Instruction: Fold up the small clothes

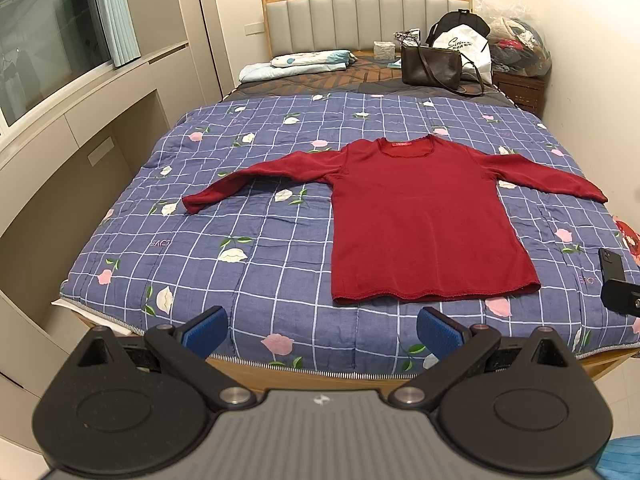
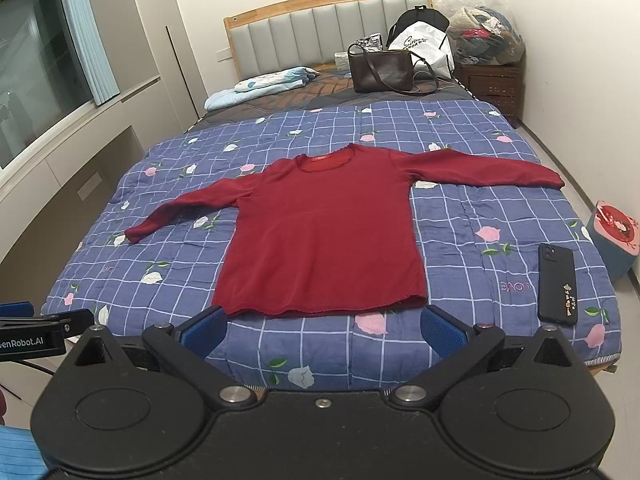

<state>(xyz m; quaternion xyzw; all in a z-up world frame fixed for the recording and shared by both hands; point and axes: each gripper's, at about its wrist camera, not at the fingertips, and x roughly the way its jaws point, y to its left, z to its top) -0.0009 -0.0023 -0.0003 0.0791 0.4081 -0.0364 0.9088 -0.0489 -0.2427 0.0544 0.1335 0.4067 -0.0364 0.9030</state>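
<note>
A dark red long-sleeved top [image 1: 424,220] [image 2: 324,236] lies flat on the blue checked floral quilt [image 1: 280,208] [image 2: 472,208], neck toward the headboard, both sleeves spread out sideways. My left gripper [image 1: 322,330] hovers open above the bed's foot edge, short of the hem and to its left, nothing between its blue pads. My right gripper [image 2: 323,328] is also open and empty, just in front of the hem's middle. Part of the left gripper shows at the left edge of the right wrist view, and part of the right gripper at the right edge of the left wrist view.
A dark phone [image 2: 556,284] [image 1: 612,264] lies on the quilt right of the top. A brown handbag [image 2: 382,70], white bag [image 2: 424,46] and folded light bedding [image 2: 264,82] sit near the headboard. A nightstand [image 2: 494,88] with bagged clothes stands at the back right. A pink-topped stool [image 2: 614,232] is beside the bed.
</note>
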